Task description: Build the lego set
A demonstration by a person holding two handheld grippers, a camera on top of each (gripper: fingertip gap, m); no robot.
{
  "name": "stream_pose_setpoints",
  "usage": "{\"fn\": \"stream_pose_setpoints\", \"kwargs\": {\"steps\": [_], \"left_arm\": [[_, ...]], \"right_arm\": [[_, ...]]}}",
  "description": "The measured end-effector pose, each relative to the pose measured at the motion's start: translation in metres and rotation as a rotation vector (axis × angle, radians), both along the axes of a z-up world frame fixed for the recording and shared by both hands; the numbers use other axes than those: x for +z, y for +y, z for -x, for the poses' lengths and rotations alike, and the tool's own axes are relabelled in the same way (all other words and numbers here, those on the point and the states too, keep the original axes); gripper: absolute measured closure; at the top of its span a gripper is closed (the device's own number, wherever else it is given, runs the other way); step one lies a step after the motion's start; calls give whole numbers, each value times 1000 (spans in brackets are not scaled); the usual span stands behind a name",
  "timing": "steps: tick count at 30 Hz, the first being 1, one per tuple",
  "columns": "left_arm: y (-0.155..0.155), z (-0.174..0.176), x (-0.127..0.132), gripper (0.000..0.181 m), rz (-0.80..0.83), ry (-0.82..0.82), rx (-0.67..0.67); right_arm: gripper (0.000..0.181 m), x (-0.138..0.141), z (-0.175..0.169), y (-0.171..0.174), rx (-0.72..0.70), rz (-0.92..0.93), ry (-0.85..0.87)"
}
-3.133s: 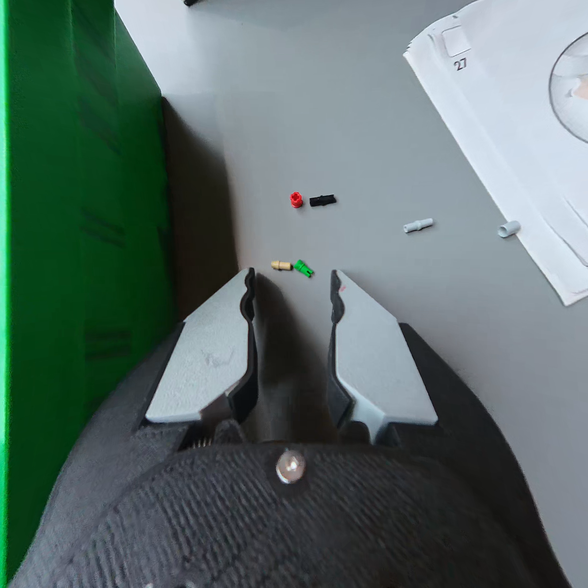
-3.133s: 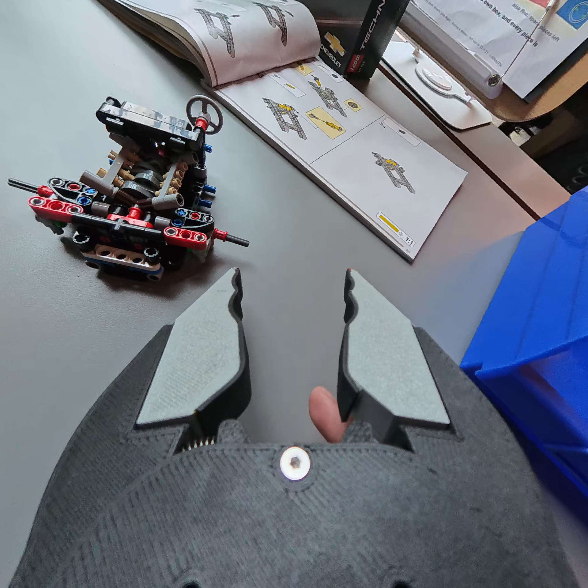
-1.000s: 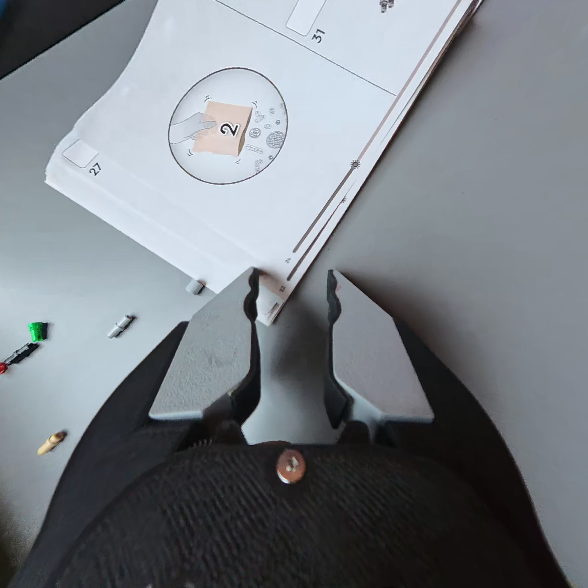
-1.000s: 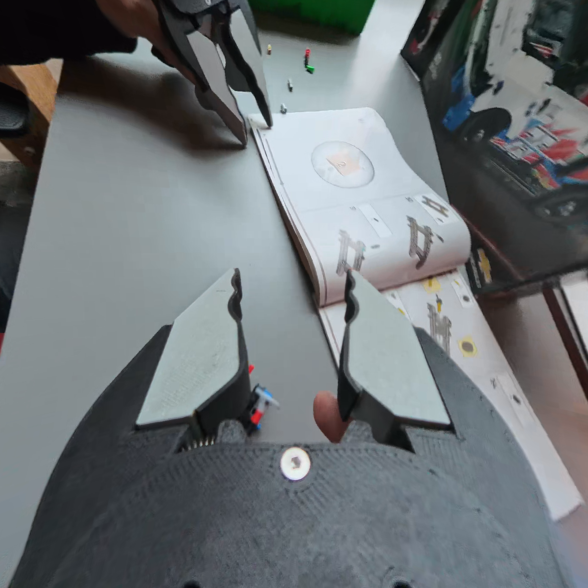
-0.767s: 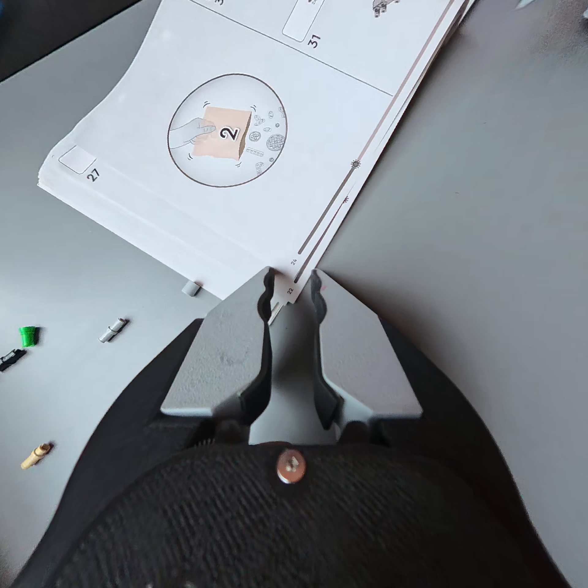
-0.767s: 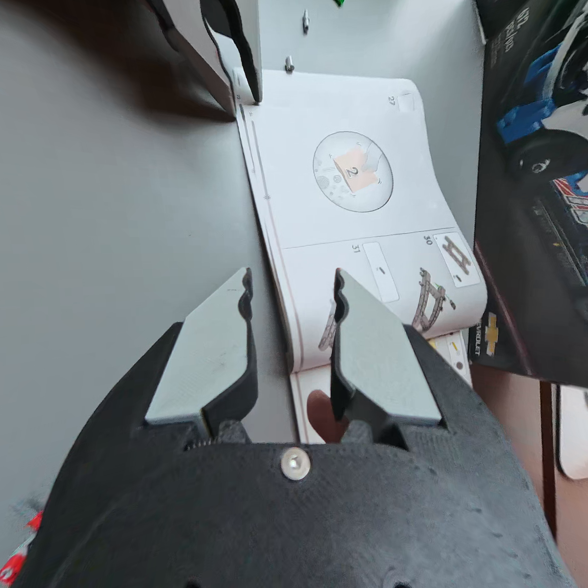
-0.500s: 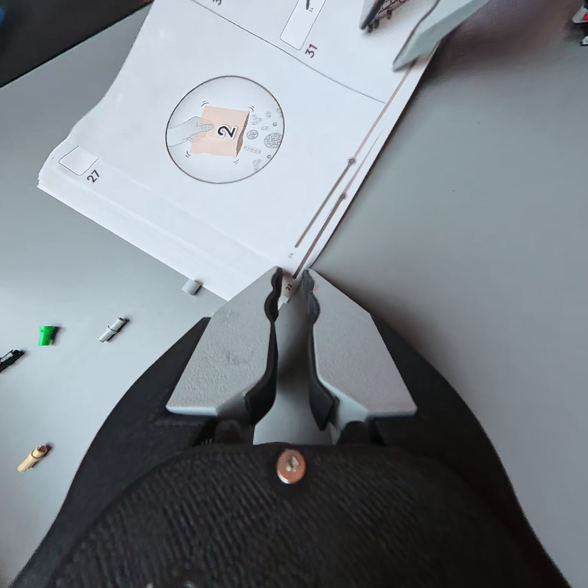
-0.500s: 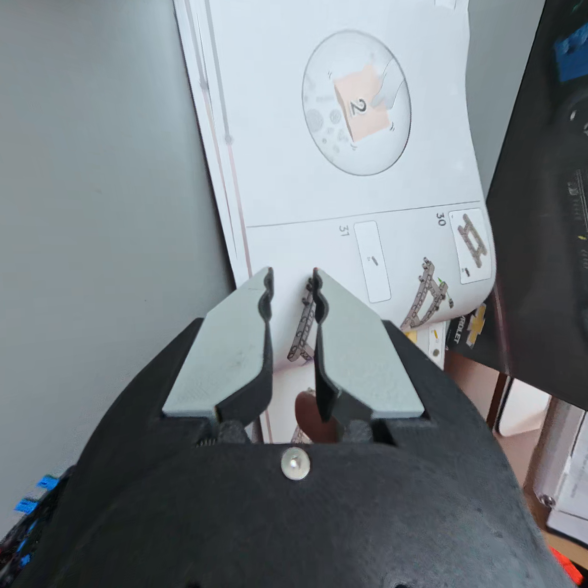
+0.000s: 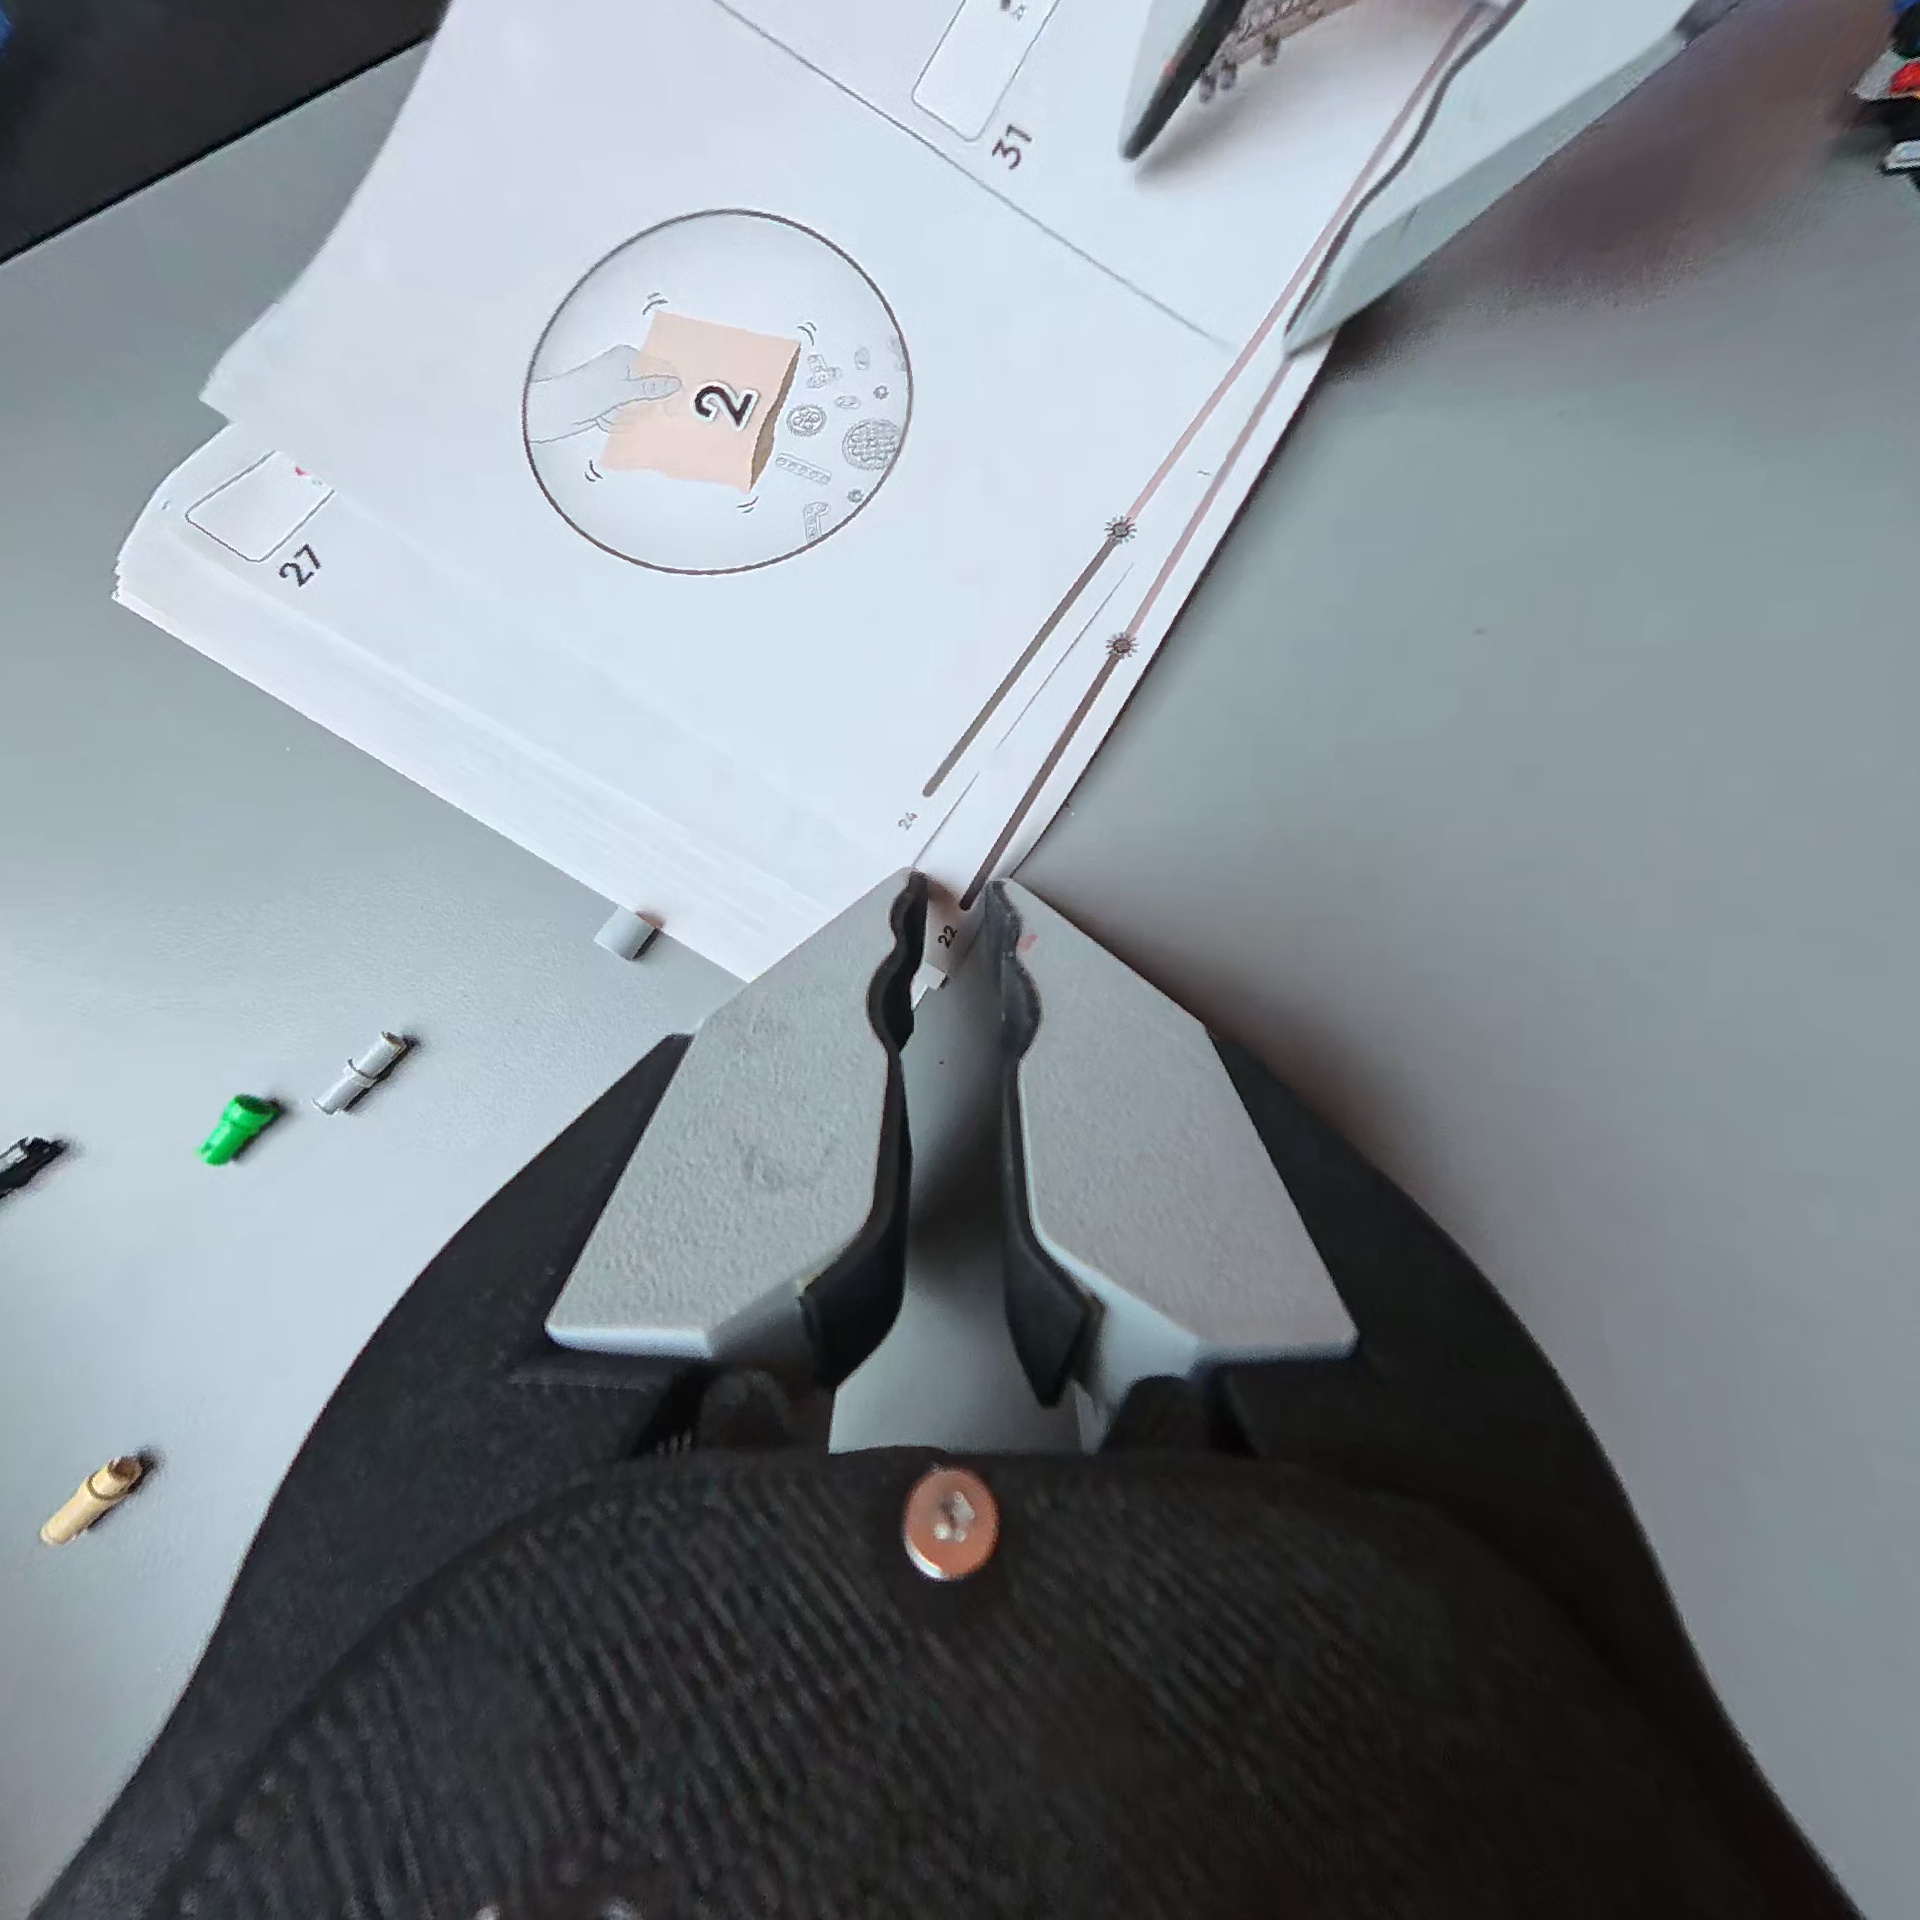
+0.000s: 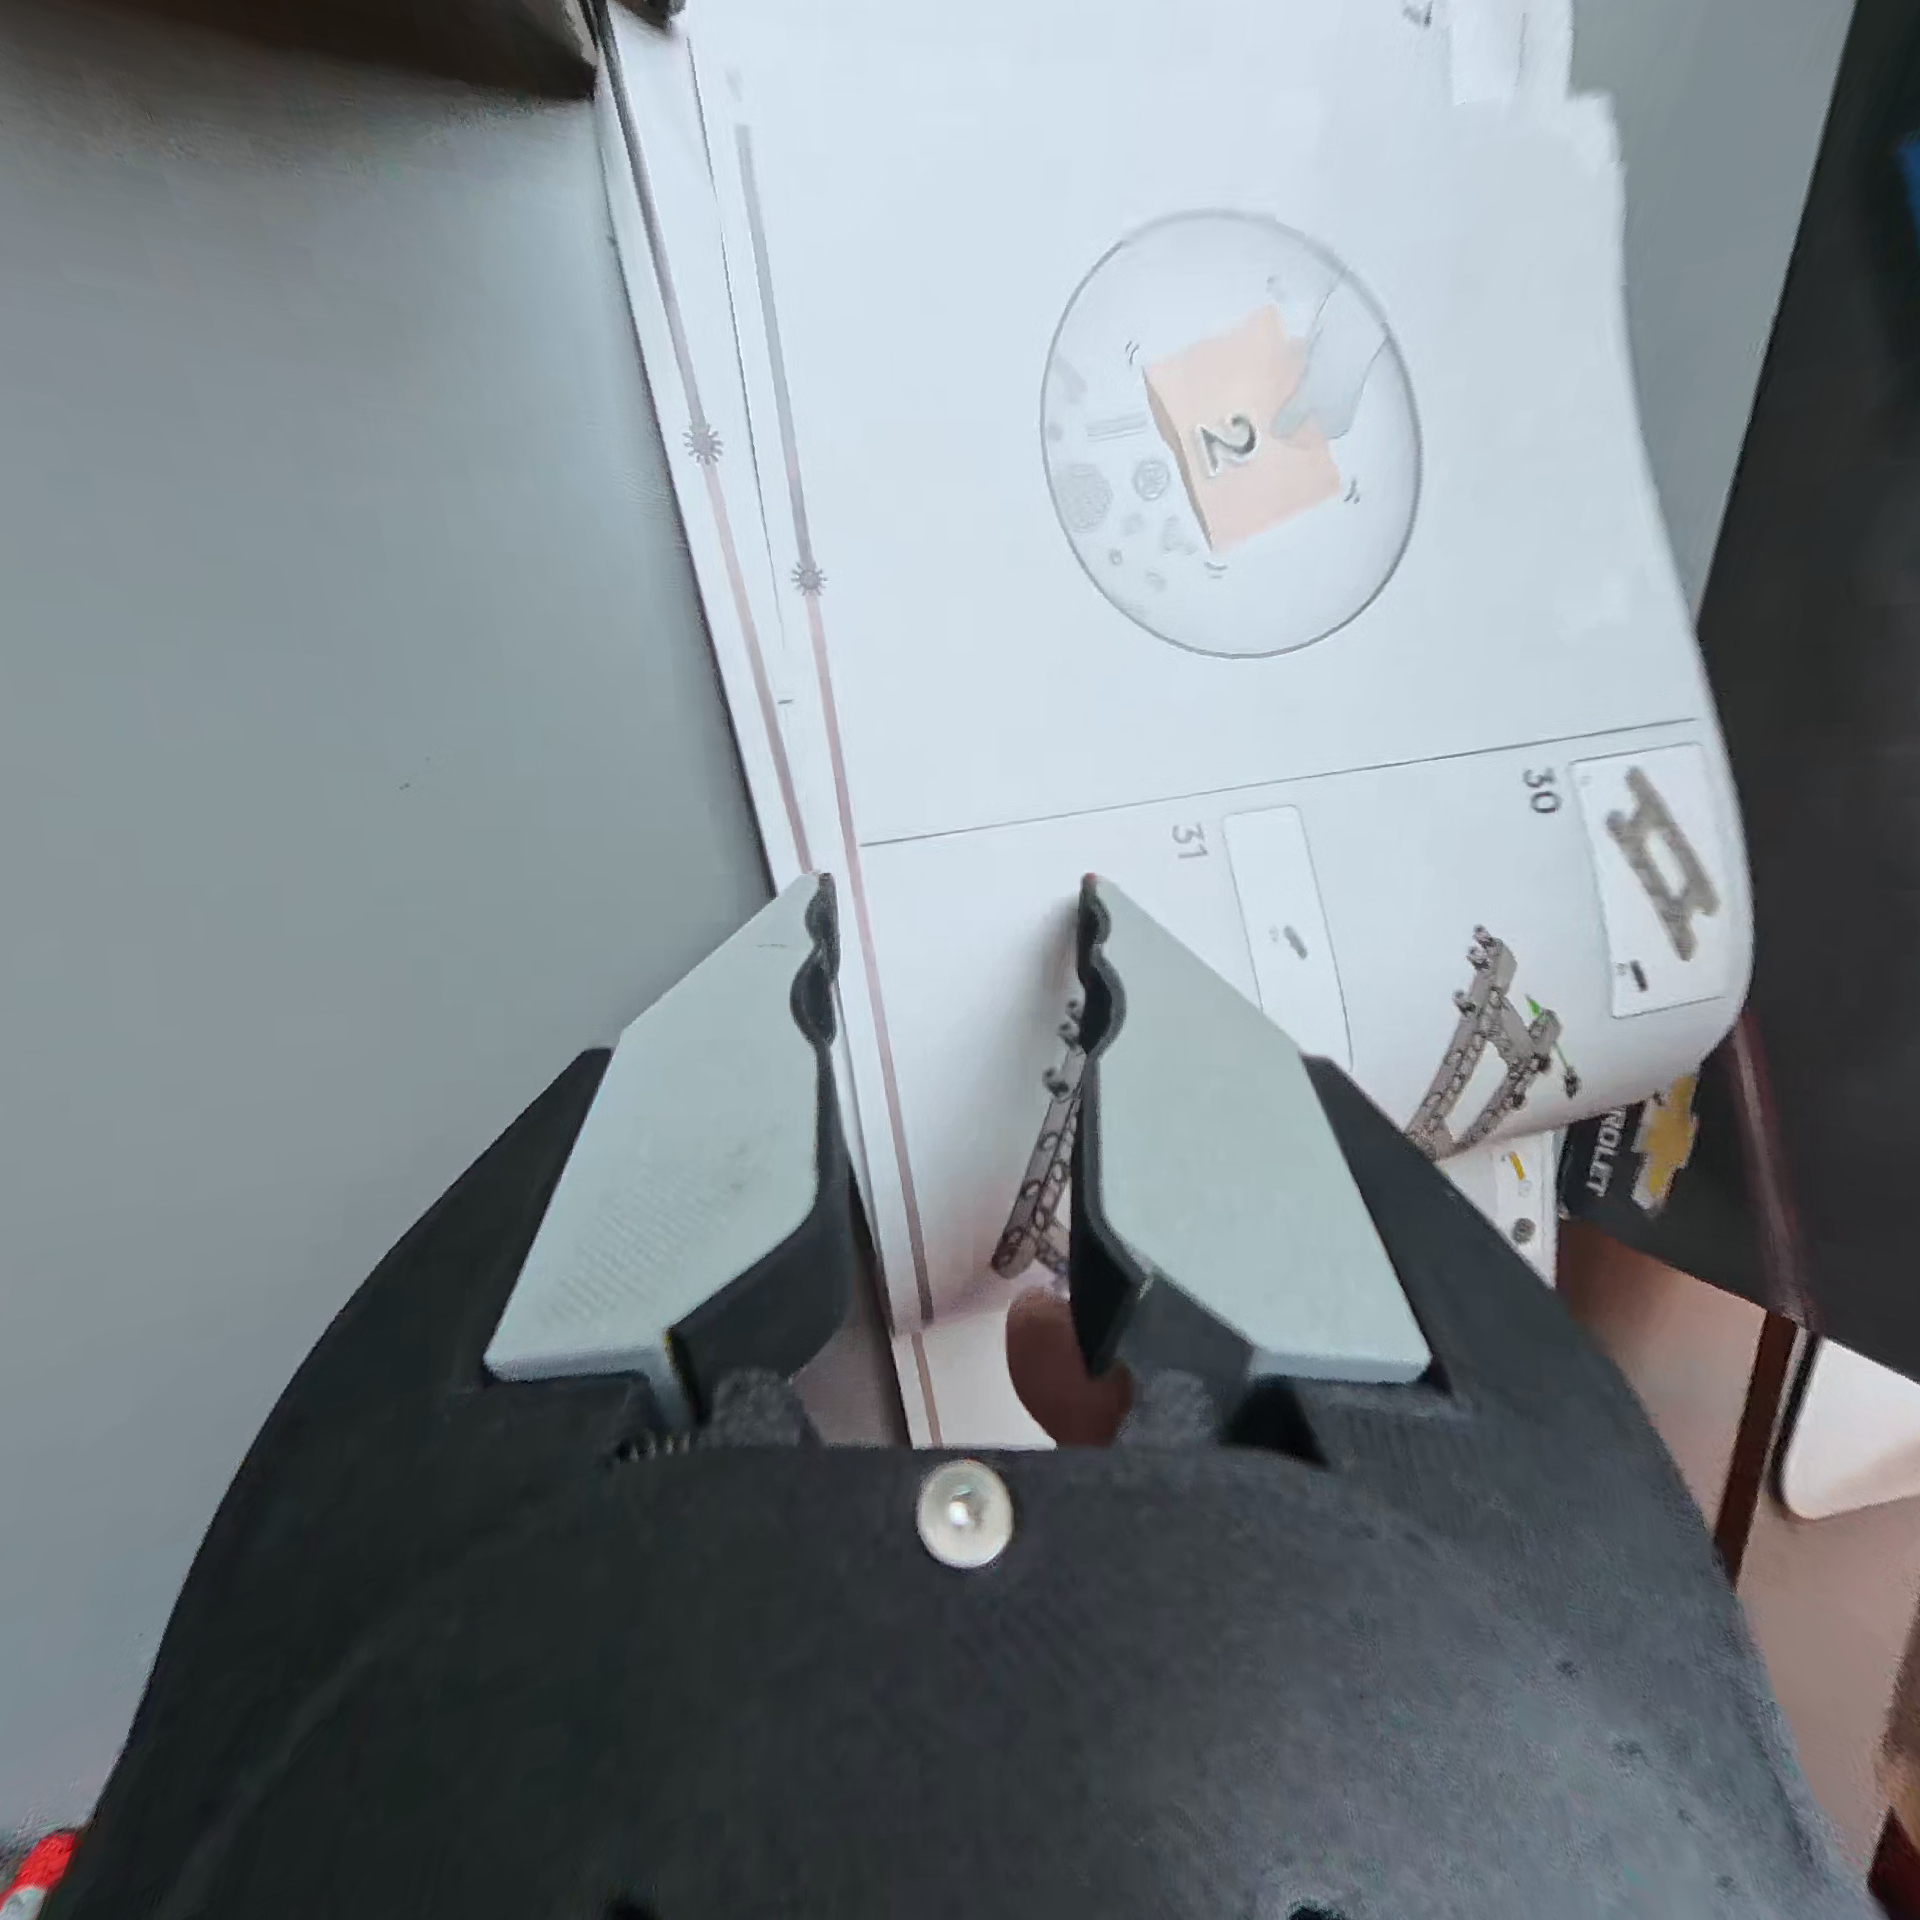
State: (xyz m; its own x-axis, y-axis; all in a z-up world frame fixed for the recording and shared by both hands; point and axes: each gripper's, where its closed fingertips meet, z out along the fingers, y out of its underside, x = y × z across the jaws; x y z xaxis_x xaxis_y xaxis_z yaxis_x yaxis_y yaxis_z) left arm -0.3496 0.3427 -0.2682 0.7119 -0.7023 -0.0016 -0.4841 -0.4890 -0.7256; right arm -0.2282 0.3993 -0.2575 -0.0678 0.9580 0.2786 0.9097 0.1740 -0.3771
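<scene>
The white instruction booklet (image 9: 727, 675) lies open on the grey table (image 9: 1558, 831). My left gripper (image 9: 954, 896) has its jaws drawn close on the booklet's near corner, which sits between the tips. My right gripper (image 10: 954, 883) is open and straddles the booklet's (image 10: 1039, 727) long edge: one tip at the edge, the other over the page. Its fingers (image 9: 1507, 156) show at the top right of the left wrist view. The top page stands slightly lifted off the stack at the far corner.
Loose pieces lie left of the booklet: a grey bush (image 9: 627, 932), a grey pin (image 9: 358, 1072), a green pin (image 9: 237, 1127), a black pin (image 9: 26, 1158), a tan pin (image 9: 91, 1496). The black set box (image 10: 1829, 623) stands beyond the booklet. A fingertip (image 10: 1060, 1382) shows behind my right jaws. The tips of one gripper are about 15 cm away from the tips of the other.
My left gripper closed on the booklet corner and holds there. My right gripper swung from the model to the booklet's edge, narrowed, then opened wider. The top page has shifted.
</scene>
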Motion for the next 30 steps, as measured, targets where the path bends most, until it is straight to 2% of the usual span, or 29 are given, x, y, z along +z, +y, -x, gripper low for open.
{"fn": "stream_pose_setpoints", "kwargs": {"steps": [3, 4, 6, 8, 15, 20, 25, 28, 30], "left_arm": [[0, 0, 0, 174, 2, -3, 0], [0, 0, 0, 174, 3, -3, 0], [0, 0, 0, 174, 5, -6, 0], [0, 0, 0, 174, 8, -9, 0], [0, 0, 0, 175, 9, -11, 0], [0, 0, 0, 175, 11, -14, 1], [0, 0, 0, 175, 9, -12, 1], [0, 0, 0, 175, 11, -14, 1], [1, 0, 0, 175, -2, 4, 5]], "right_arm": [[142, -10, 2, -1, -10, 59, -26], [148, -11, 0, -1, -12, 68, -33], [173, -14, -5, -1, -7, 81, -51], [181, -15, -12, 5, -12, 42, -71], [181, -8, -50, 40, -160, -58, -96], [181, 8, -105, 66, -328, -179, -123], [181, 9, -163, 66, -474, -161, -64], [181, 13, -186, 63, -541, -111, 47], [164, 20, -193, 63, -569, -70, 126]]}}
